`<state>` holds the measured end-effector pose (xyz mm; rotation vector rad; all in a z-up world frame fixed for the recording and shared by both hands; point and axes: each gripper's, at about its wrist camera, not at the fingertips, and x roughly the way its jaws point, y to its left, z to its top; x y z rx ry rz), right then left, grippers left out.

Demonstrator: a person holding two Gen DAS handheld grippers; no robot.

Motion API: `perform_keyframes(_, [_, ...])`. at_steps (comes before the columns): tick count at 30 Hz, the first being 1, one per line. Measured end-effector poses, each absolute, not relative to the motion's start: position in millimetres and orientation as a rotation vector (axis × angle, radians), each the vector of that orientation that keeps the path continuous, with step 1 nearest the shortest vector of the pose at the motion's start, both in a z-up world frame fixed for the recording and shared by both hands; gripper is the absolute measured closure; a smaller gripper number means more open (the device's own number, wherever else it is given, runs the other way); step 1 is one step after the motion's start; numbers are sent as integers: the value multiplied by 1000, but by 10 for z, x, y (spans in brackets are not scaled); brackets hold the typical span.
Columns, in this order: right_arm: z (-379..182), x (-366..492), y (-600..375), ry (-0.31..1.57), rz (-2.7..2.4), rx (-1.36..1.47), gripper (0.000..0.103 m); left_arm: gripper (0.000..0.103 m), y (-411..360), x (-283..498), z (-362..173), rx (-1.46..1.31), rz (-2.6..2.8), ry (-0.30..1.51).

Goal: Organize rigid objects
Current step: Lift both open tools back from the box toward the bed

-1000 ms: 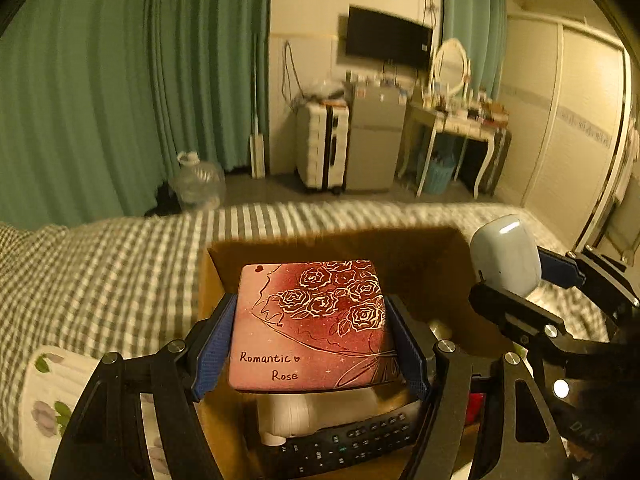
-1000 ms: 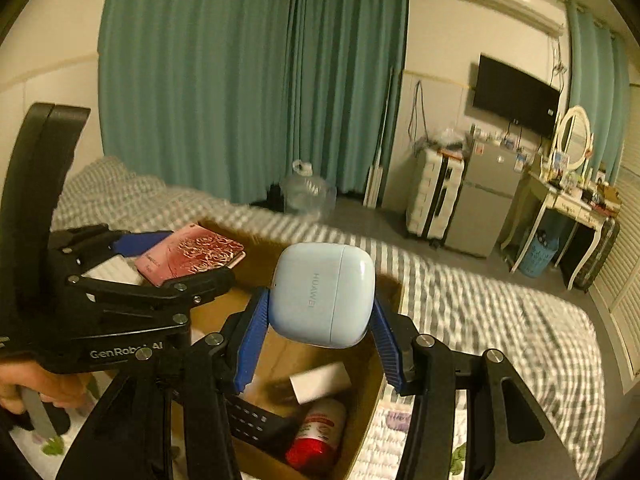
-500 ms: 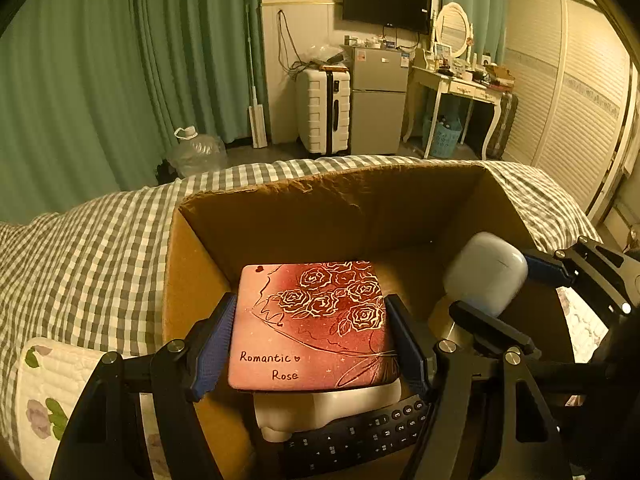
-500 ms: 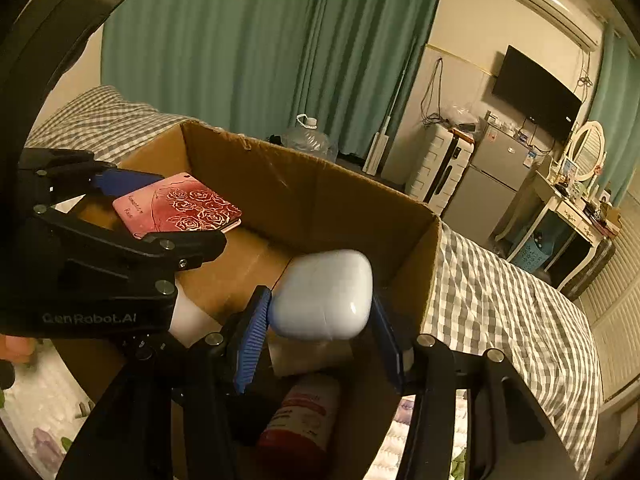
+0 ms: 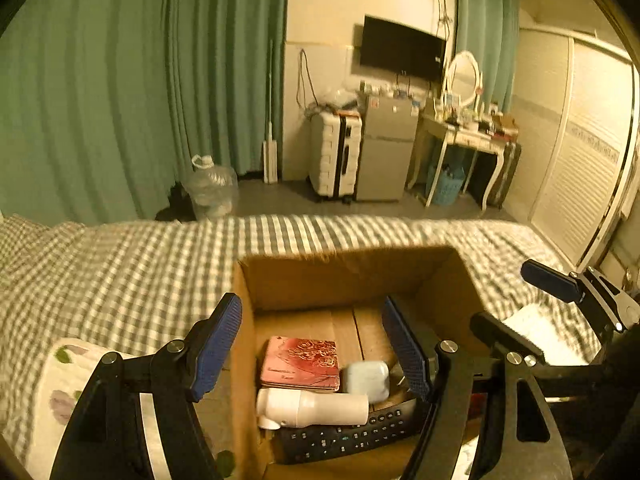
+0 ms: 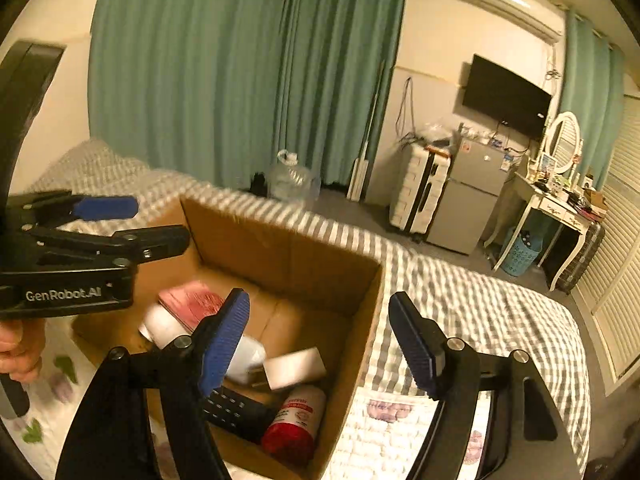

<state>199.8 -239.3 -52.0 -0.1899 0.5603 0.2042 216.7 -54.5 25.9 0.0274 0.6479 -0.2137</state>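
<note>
Cardboard box [image 5: 288, 280] at lower centre holds the rose tin [image 5: 300, 364] and earbud case [image 5: 367, 376]; left gripper [image 5: 312, 344] and right gripper [image 6: 320, 340] hover spread, empty, nothing visibly left outside.

Inside the box [image 5: 448, 280], the red rose notebook [image 5: 301, 363] is lying flat, the pale blue earbud case [image 5: 368, 376] sitting just right of it, both resting against a white bottle [image 5: 312, 407] lying above the black remote [image 5: 348, 436].
</note>
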Motion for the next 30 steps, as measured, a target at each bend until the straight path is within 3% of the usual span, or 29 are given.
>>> perform_keyframes(12, [517,1203,-2365,377,179,-161,0,27,-290,1462,1305,48,-144,466])
perform_keyframes(20, [1041,713,-2329,298,139,-181,0,27,-168,913,1766,54,-134,372])
perform_keyframes(30, [1189,175,-2288,253,170,-115,0,27,-36,393,1809,45,-145,269])
